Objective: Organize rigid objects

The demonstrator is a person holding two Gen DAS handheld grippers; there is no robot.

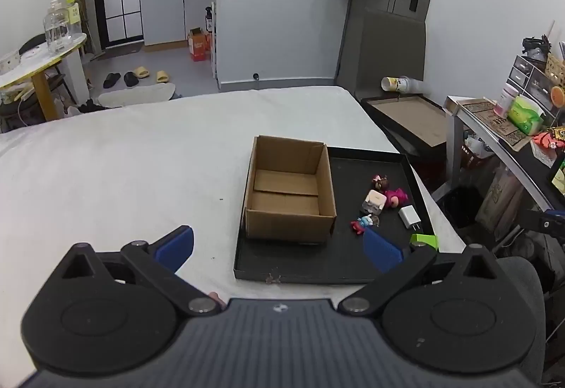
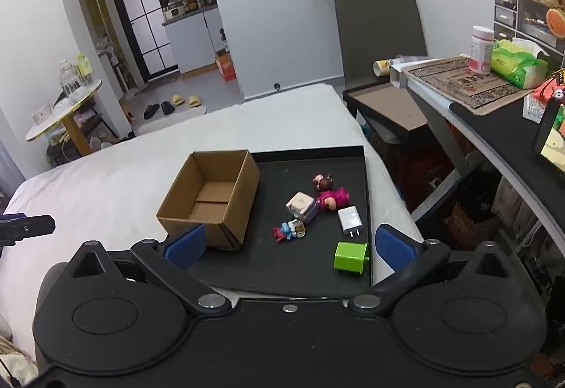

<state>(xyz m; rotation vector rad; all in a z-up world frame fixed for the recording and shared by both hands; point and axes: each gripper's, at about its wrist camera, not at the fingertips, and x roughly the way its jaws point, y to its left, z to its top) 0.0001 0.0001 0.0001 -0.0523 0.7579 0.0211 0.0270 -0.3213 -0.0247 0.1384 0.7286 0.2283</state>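
Note:
A black tray (image 1: 317,268) (image 2: 268,268) lies on the white bed. An empty open cardboard box (image 1: 289,190) (image 2: 212,197) stands in its left part. To the box's right lie a white charger (image 1: 410,216) (image 2: 349,219), a green cube charger (image 1: 423,241) (image 2: 350,256), a beige-and-lilac adapter (image 1: 373,201) (image 2: 301,205), a pink figurine (image 1: 395,197) (image 2: 332,198), a small brown-headed figurine (image 1: 379,182) (image 2: 323,180) and a red-blue figurine (image 1: 363,222) (image 2: 287,230). My left gripper (image 1: 279,248) is open and empty near the tray's front edge. My right gripper (image 2: 291,246) is open and empty above the tray's front.
The white bed (image 1: 123,169) extends left and back. A desk (image 2: 494,105) with tissues, a bottle and drawers stands at the right. A second black tray (image 1: 409,119) lies beside the bed, by a chair (image 2: 378,35). A round table (image 1: 39,59) stands at far left.

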